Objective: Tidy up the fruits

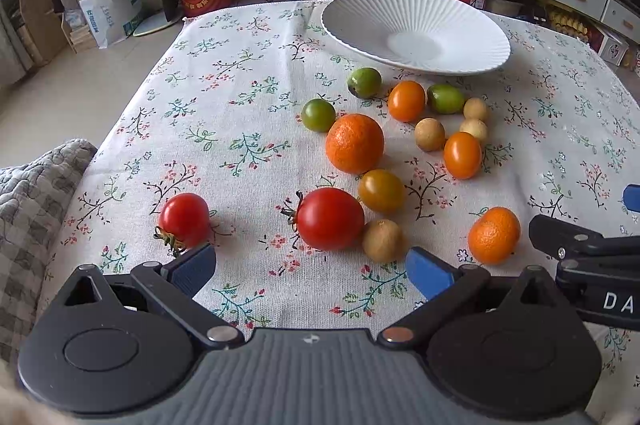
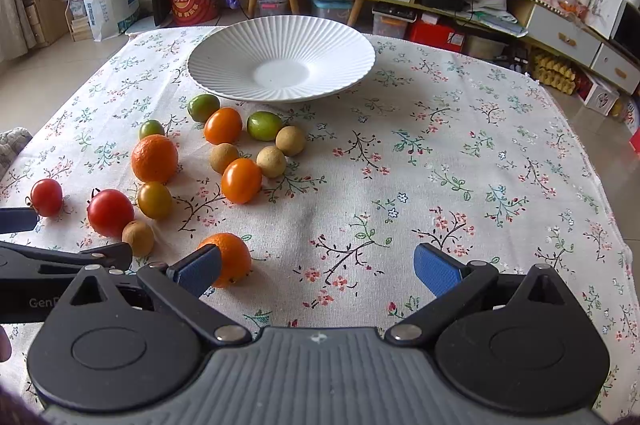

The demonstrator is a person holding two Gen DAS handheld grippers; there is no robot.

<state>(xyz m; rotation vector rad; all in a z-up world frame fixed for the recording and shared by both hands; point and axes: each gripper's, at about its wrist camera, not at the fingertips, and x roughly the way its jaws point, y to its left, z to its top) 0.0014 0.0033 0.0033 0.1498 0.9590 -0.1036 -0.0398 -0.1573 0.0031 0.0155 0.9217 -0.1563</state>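
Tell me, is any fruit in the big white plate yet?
Not yet. The white plate holds nothing, so nothing looks done. Nothing is in hand either: the left gripper and right gripper are both open and hold nothing. All the fruit is left on the flowery cloth, like the red tomato and the small orange beside the right gripper's fingers.

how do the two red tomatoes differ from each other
The right red tomato looks bigger than the left red tomato. The right one touches a brown longan and sits close to other fruit; the left one lies apart. The right one's stem points left, the left one's toward the camera. Both are glossy, red and lie on the tablecloth.
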